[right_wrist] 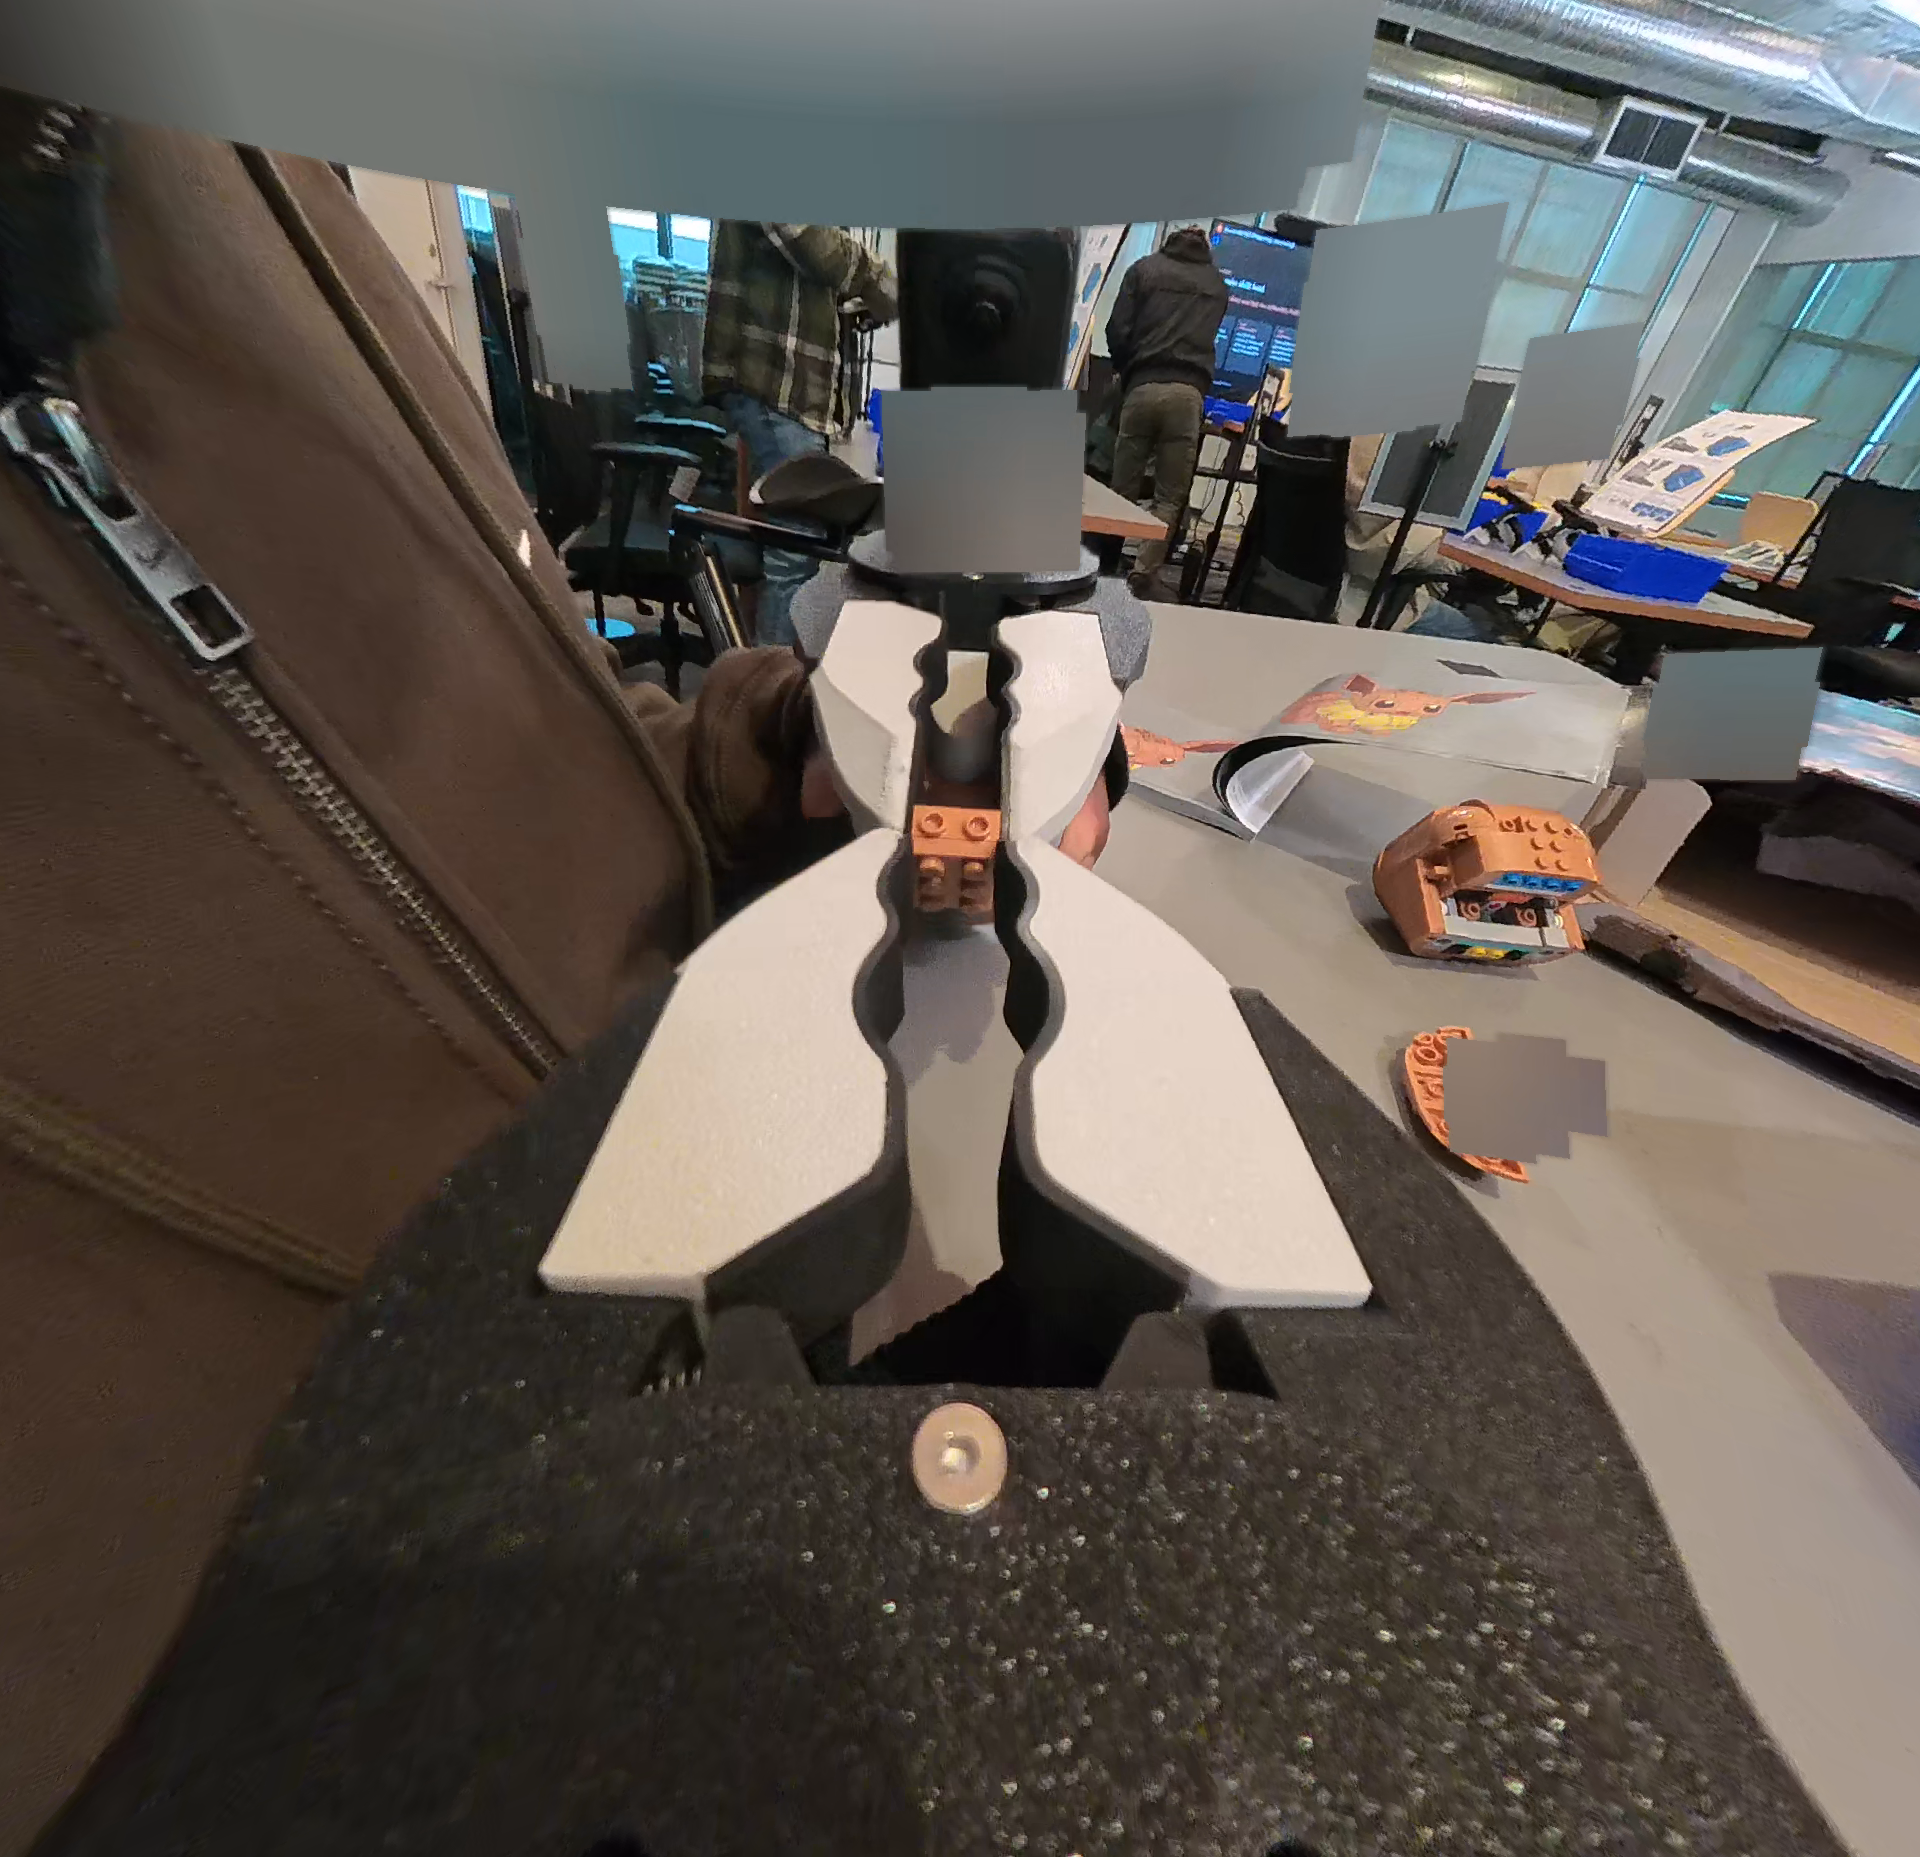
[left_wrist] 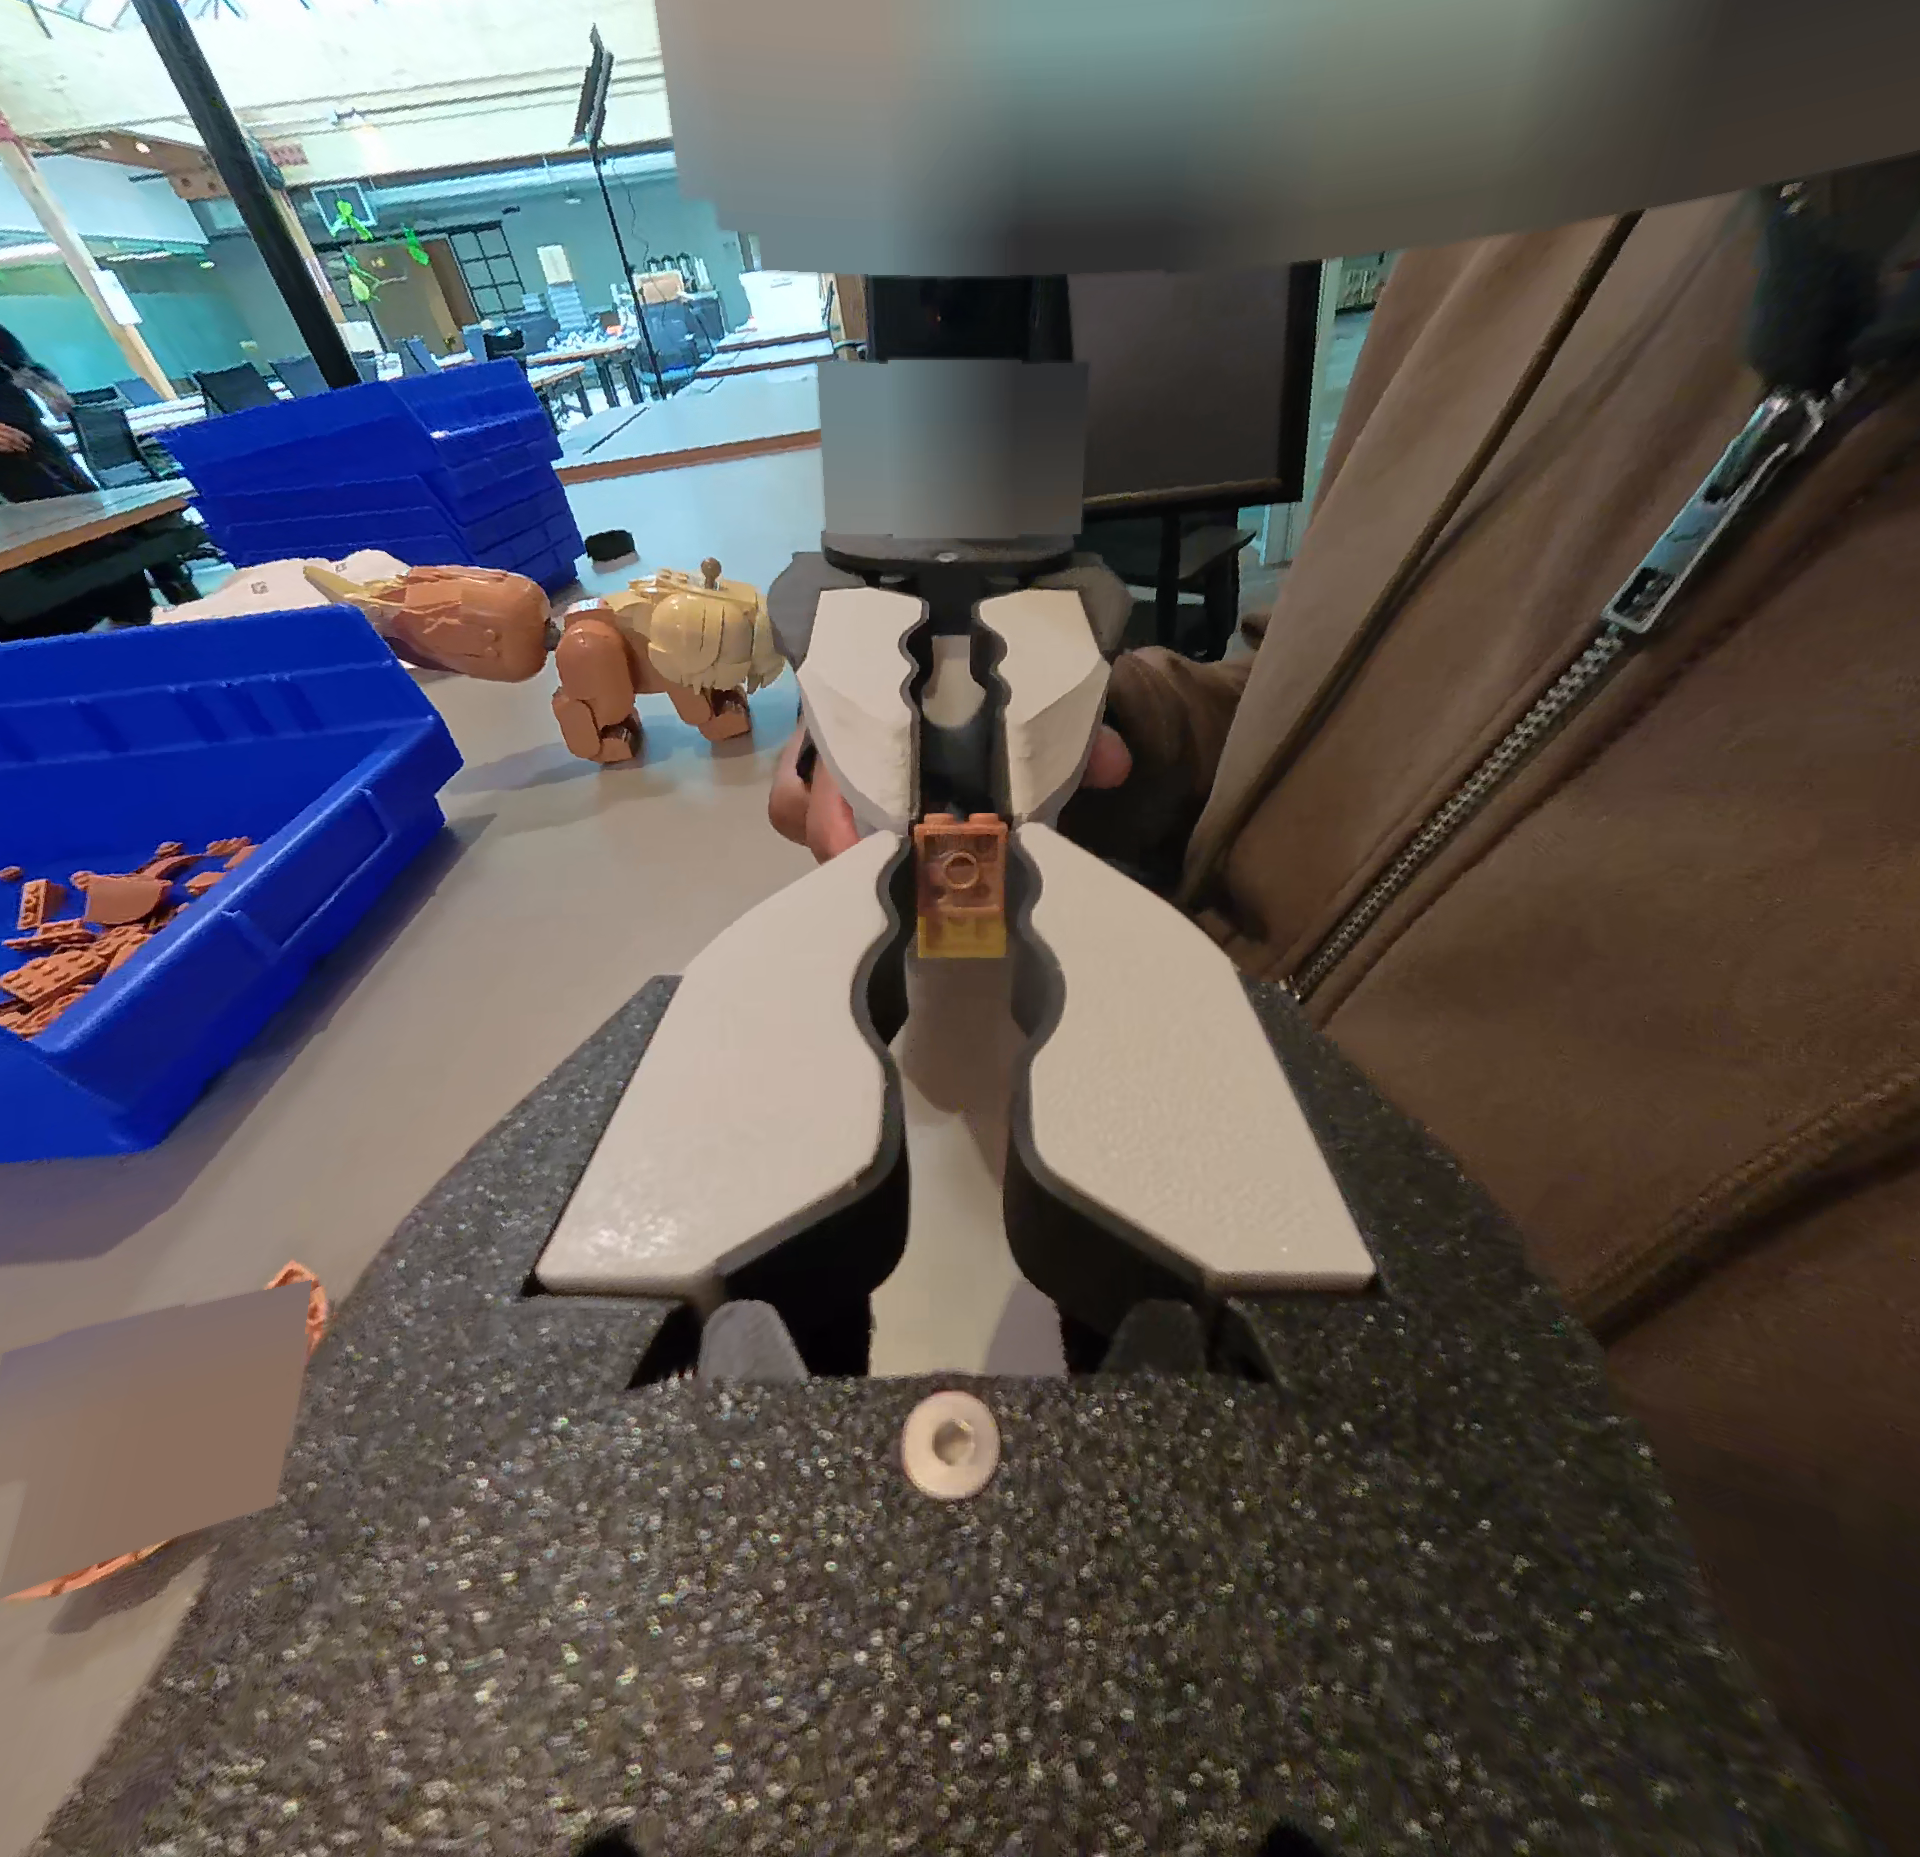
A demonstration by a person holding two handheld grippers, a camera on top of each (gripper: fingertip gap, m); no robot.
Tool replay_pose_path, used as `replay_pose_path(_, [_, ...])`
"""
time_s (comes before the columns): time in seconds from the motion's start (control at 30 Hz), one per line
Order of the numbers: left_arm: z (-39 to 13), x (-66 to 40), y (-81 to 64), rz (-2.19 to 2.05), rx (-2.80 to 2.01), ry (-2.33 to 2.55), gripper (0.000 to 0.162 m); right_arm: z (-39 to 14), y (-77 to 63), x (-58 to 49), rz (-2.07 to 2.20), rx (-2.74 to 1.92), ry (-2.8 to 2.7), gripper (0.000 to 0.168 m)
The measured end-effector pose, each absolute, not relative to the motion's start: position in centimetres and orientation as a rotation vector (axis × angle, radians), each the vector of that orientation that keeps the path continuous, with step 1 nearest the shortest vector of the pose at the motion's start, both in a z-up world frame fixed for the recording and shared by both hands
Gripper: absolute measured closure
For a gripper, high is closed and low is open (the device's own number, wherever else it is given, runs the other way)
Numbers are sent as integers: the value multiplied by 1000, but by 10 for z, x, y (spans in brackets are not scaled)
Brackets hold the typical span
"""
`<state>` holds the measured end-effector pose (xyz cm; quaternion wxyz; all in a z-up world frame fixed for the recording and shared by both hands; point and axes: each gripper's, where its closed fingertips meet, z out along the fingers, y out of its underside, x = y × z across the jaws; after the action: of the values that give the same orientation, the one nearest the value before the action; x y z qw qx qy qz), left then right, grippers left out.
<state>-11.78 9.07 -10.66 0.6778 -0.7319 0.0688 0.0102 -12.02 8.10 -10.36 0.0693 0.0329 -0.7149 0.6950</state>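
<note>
The grey worktop point(left_wrist: 582, 934) carries a blue bin point(left_wrist: 208, 831) of small orange-brown pieces at the left, and behind it stands a tan and brown brick animal point(left_wrist: 665, 664). In the right wrist view an open booklet point(right_wrist: 1382, 737) lies on the worktop, with an orange-brown brick shell point(right_wrist: 1486, 893) near it. A brown zipped jacket point(left_wrist: 1558, 768) fills one side of each view. The two grippers meet tip to tip above the worktop. The left gripper point(left_wrist: 961, 888) is clamped on a small orange and yellow brick assembly point(left_wrist: 961, 893). The right gripper point(right_wrist: 954, 872) is clamped on an orange-brown brick block point(right_wrist: 954, 862).
</note>
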Motion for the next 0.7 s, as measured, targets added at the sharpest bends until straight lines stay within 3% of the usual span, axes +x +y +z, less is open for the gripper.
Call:
replay_pose_path(0.47, [-98, -122, 90, -91, -1559, 44, 147, -100, 82, -125, 2117, 36, -2112, 155])
replay_pose_path(0.5, [-97, -123, 89, -95, -1554, 37, 147, -101, 84, -131, 2091, 9, -2104, 168])
replay_pose_path(0.6, [-67, -133, 64, -160, -1342, -31, 146, -104, 100, -145, 2027, -59, -2080, 168])
replay_pose_path(0.7, [-76, -162, 54, -138, -1337, -214, 147, -101, 112, -151, 2023, -68, -2052, 168])
